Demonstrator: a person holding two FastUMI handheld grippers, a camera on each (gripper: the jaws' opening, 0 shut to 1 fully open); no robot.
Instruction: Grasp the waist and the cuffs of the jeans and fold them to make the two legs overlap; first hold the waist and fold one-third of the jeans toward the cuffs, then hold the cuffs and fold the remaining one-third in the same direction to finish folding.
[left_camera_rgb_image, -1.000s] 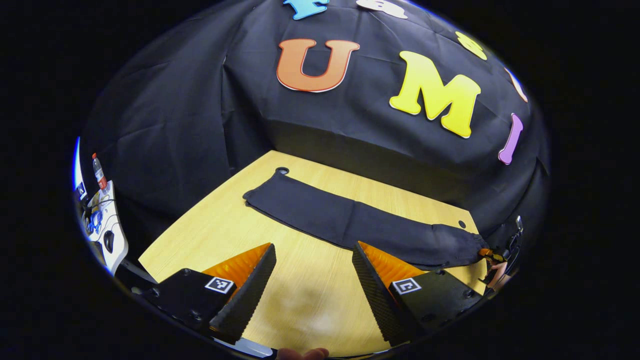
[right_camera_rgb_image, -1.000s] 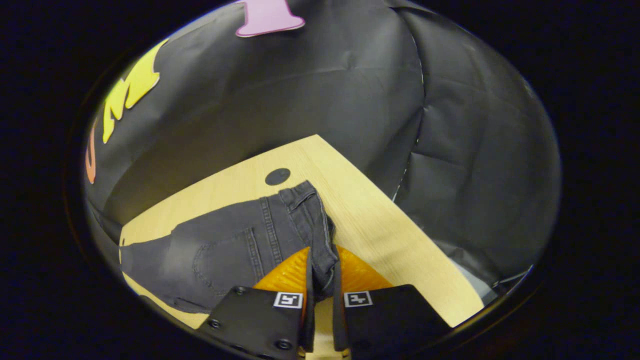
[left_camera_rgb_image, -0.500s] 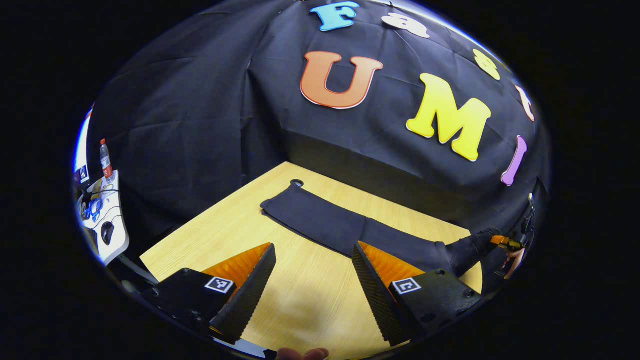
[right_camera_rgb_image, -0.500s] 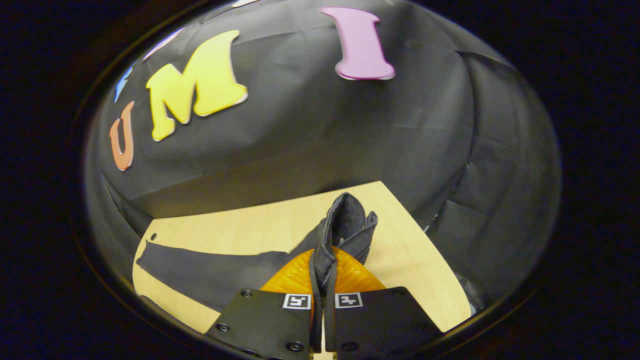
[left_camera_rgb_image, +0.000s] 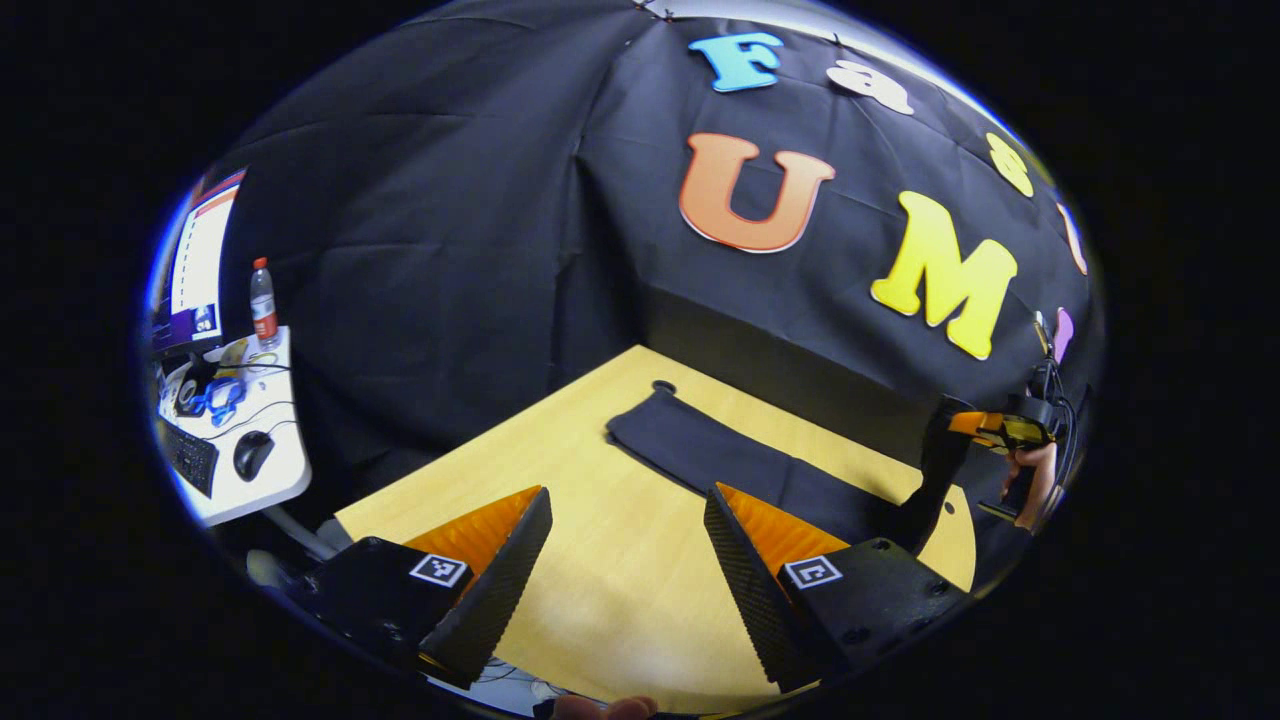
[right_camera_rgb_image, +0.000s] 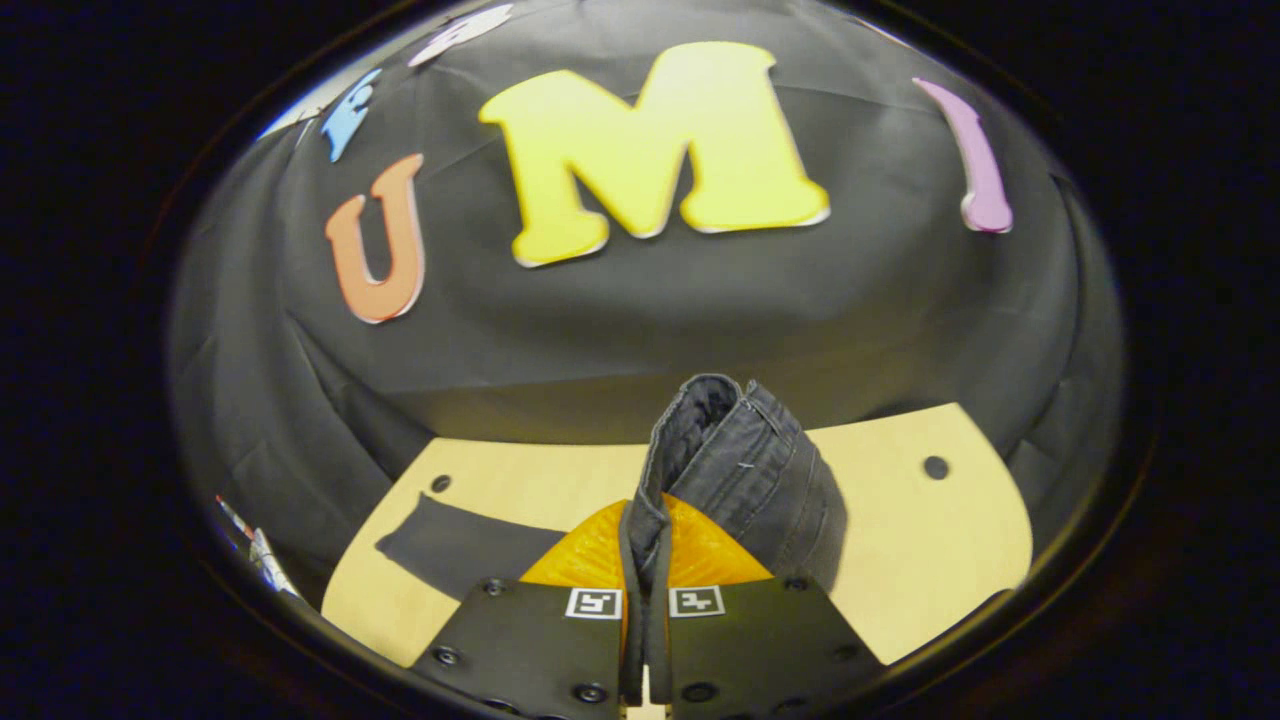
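left gripper view: left gripper (left_camera_rgb_image: 625, 560) fingers held apart over table (left_camera_rgb_image: 600, 600); one desk (left_camera_rgb_image: 235, 450) at left edge, one bottle (left_camera_rgb_image: 263, 303) | right gripper view: right gripper (right_camera_rgb_image: 645, 600) clamped on one pair of jeans (right_camera_rgb_image: 740, 470), waist lifted at centre, legs lying lower left

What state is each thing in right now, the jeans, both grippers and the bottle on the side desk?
jeans: legs flat on the table, waist end lifted.
waist: bunched, raised off the table, pinched between the fingers.
right gripper: shut on the waist.
left gripper: open, holding nothing, above bare table.
bottle: upright, cap on.
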